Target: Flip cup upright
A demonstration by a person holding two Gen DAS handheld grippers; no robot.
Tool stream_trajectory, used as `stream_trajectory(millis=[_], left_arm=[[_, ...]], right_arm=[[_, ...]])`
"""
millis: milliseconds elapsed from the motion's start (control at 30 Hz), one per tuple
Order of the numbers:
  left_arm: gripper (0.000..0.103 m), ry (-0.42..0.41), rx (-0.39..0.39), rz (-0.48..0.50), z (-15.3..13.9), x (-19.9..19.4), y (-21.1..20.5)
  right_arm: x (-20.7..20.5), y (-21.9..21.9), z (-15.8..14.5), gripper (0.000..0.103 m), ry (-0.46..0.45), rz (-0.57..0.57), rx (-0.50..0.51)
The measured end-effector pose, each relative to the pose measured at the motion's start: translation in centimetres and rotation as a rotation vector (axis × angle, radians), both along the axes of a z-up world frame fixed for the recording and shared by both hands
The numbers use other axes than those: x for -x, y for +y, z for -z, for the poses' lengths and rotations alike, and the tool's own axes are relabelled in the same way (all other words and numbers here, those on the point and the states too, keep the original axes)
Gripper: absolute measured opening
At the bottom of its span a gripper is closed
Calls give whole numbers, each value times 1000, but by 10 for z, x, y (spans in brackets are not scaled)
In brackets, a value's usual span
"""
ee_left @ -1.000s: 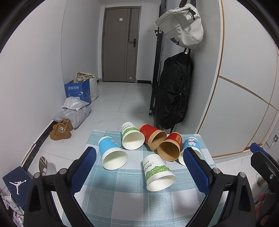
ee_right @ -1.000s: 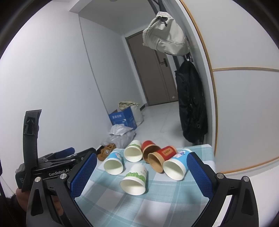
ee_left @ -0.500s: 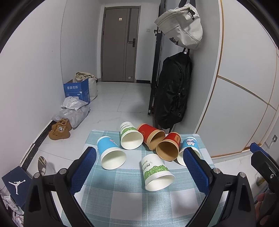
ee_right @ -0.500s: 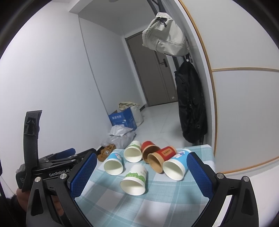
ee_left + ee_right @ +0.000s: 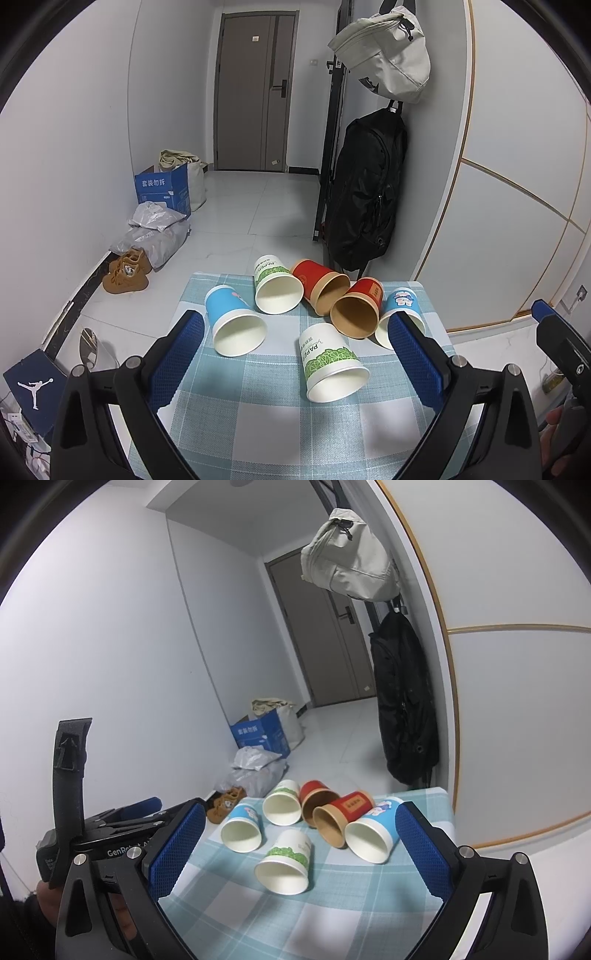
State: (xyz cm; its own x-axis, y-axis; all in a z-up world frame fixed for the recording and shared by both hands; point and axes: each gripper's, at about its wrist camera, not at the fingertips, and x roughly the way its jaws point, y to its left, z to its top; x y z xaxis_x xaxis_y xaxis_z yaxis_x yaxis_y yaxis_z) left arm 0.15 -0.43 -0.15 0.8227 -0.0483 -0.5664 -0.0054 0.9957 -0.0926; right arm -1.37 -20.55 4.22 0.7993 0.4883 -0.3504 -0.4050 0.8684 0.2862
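Several paper cups lie on their sides on a blue checked tablecloth [image 5: 258, 424], mouths toward me. Nearest is a white cup with green leaves [image 5: 330, 363], also in the right wrist view [image 5: 286, 862]. Behind it lie a blue cup [image 5: 232, 325], a second green-leaf cup [image 5: 275, 290], two red cups [image 5: 323, 290] [image 5: 358, 308] and a blue cartoon cup [image 5: 400, 306]. My left gripper [image 5: 295, 354] is open and empty, above the table's near part. My right gripper [image 5: 299, 843] is open and empty, with the cups between its fingers in view.
The small table stands by a white wall panel [image 5: 517, 221]. A black backpack [image 5: 365, 195] and a beige bag [image 5: 384, 55] hang behind it. On the floor to the left are brown shoes [image 5: 125, 271], plastic bags [image 5: 155, 236] and a blue box [image 5: 162, 188].
Both grippers have stayed open. The cups have not moved; the left wrist view has shifted only slightly.
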Motion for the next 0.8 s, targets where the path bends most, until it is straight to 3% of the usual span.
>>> stream_trajectory(millis=[800], left_arm=[[97, 35, 15, 16, 6, -2, -2]], right_arm=[[-1, -2, 0, 103, 3, 6, -6]])
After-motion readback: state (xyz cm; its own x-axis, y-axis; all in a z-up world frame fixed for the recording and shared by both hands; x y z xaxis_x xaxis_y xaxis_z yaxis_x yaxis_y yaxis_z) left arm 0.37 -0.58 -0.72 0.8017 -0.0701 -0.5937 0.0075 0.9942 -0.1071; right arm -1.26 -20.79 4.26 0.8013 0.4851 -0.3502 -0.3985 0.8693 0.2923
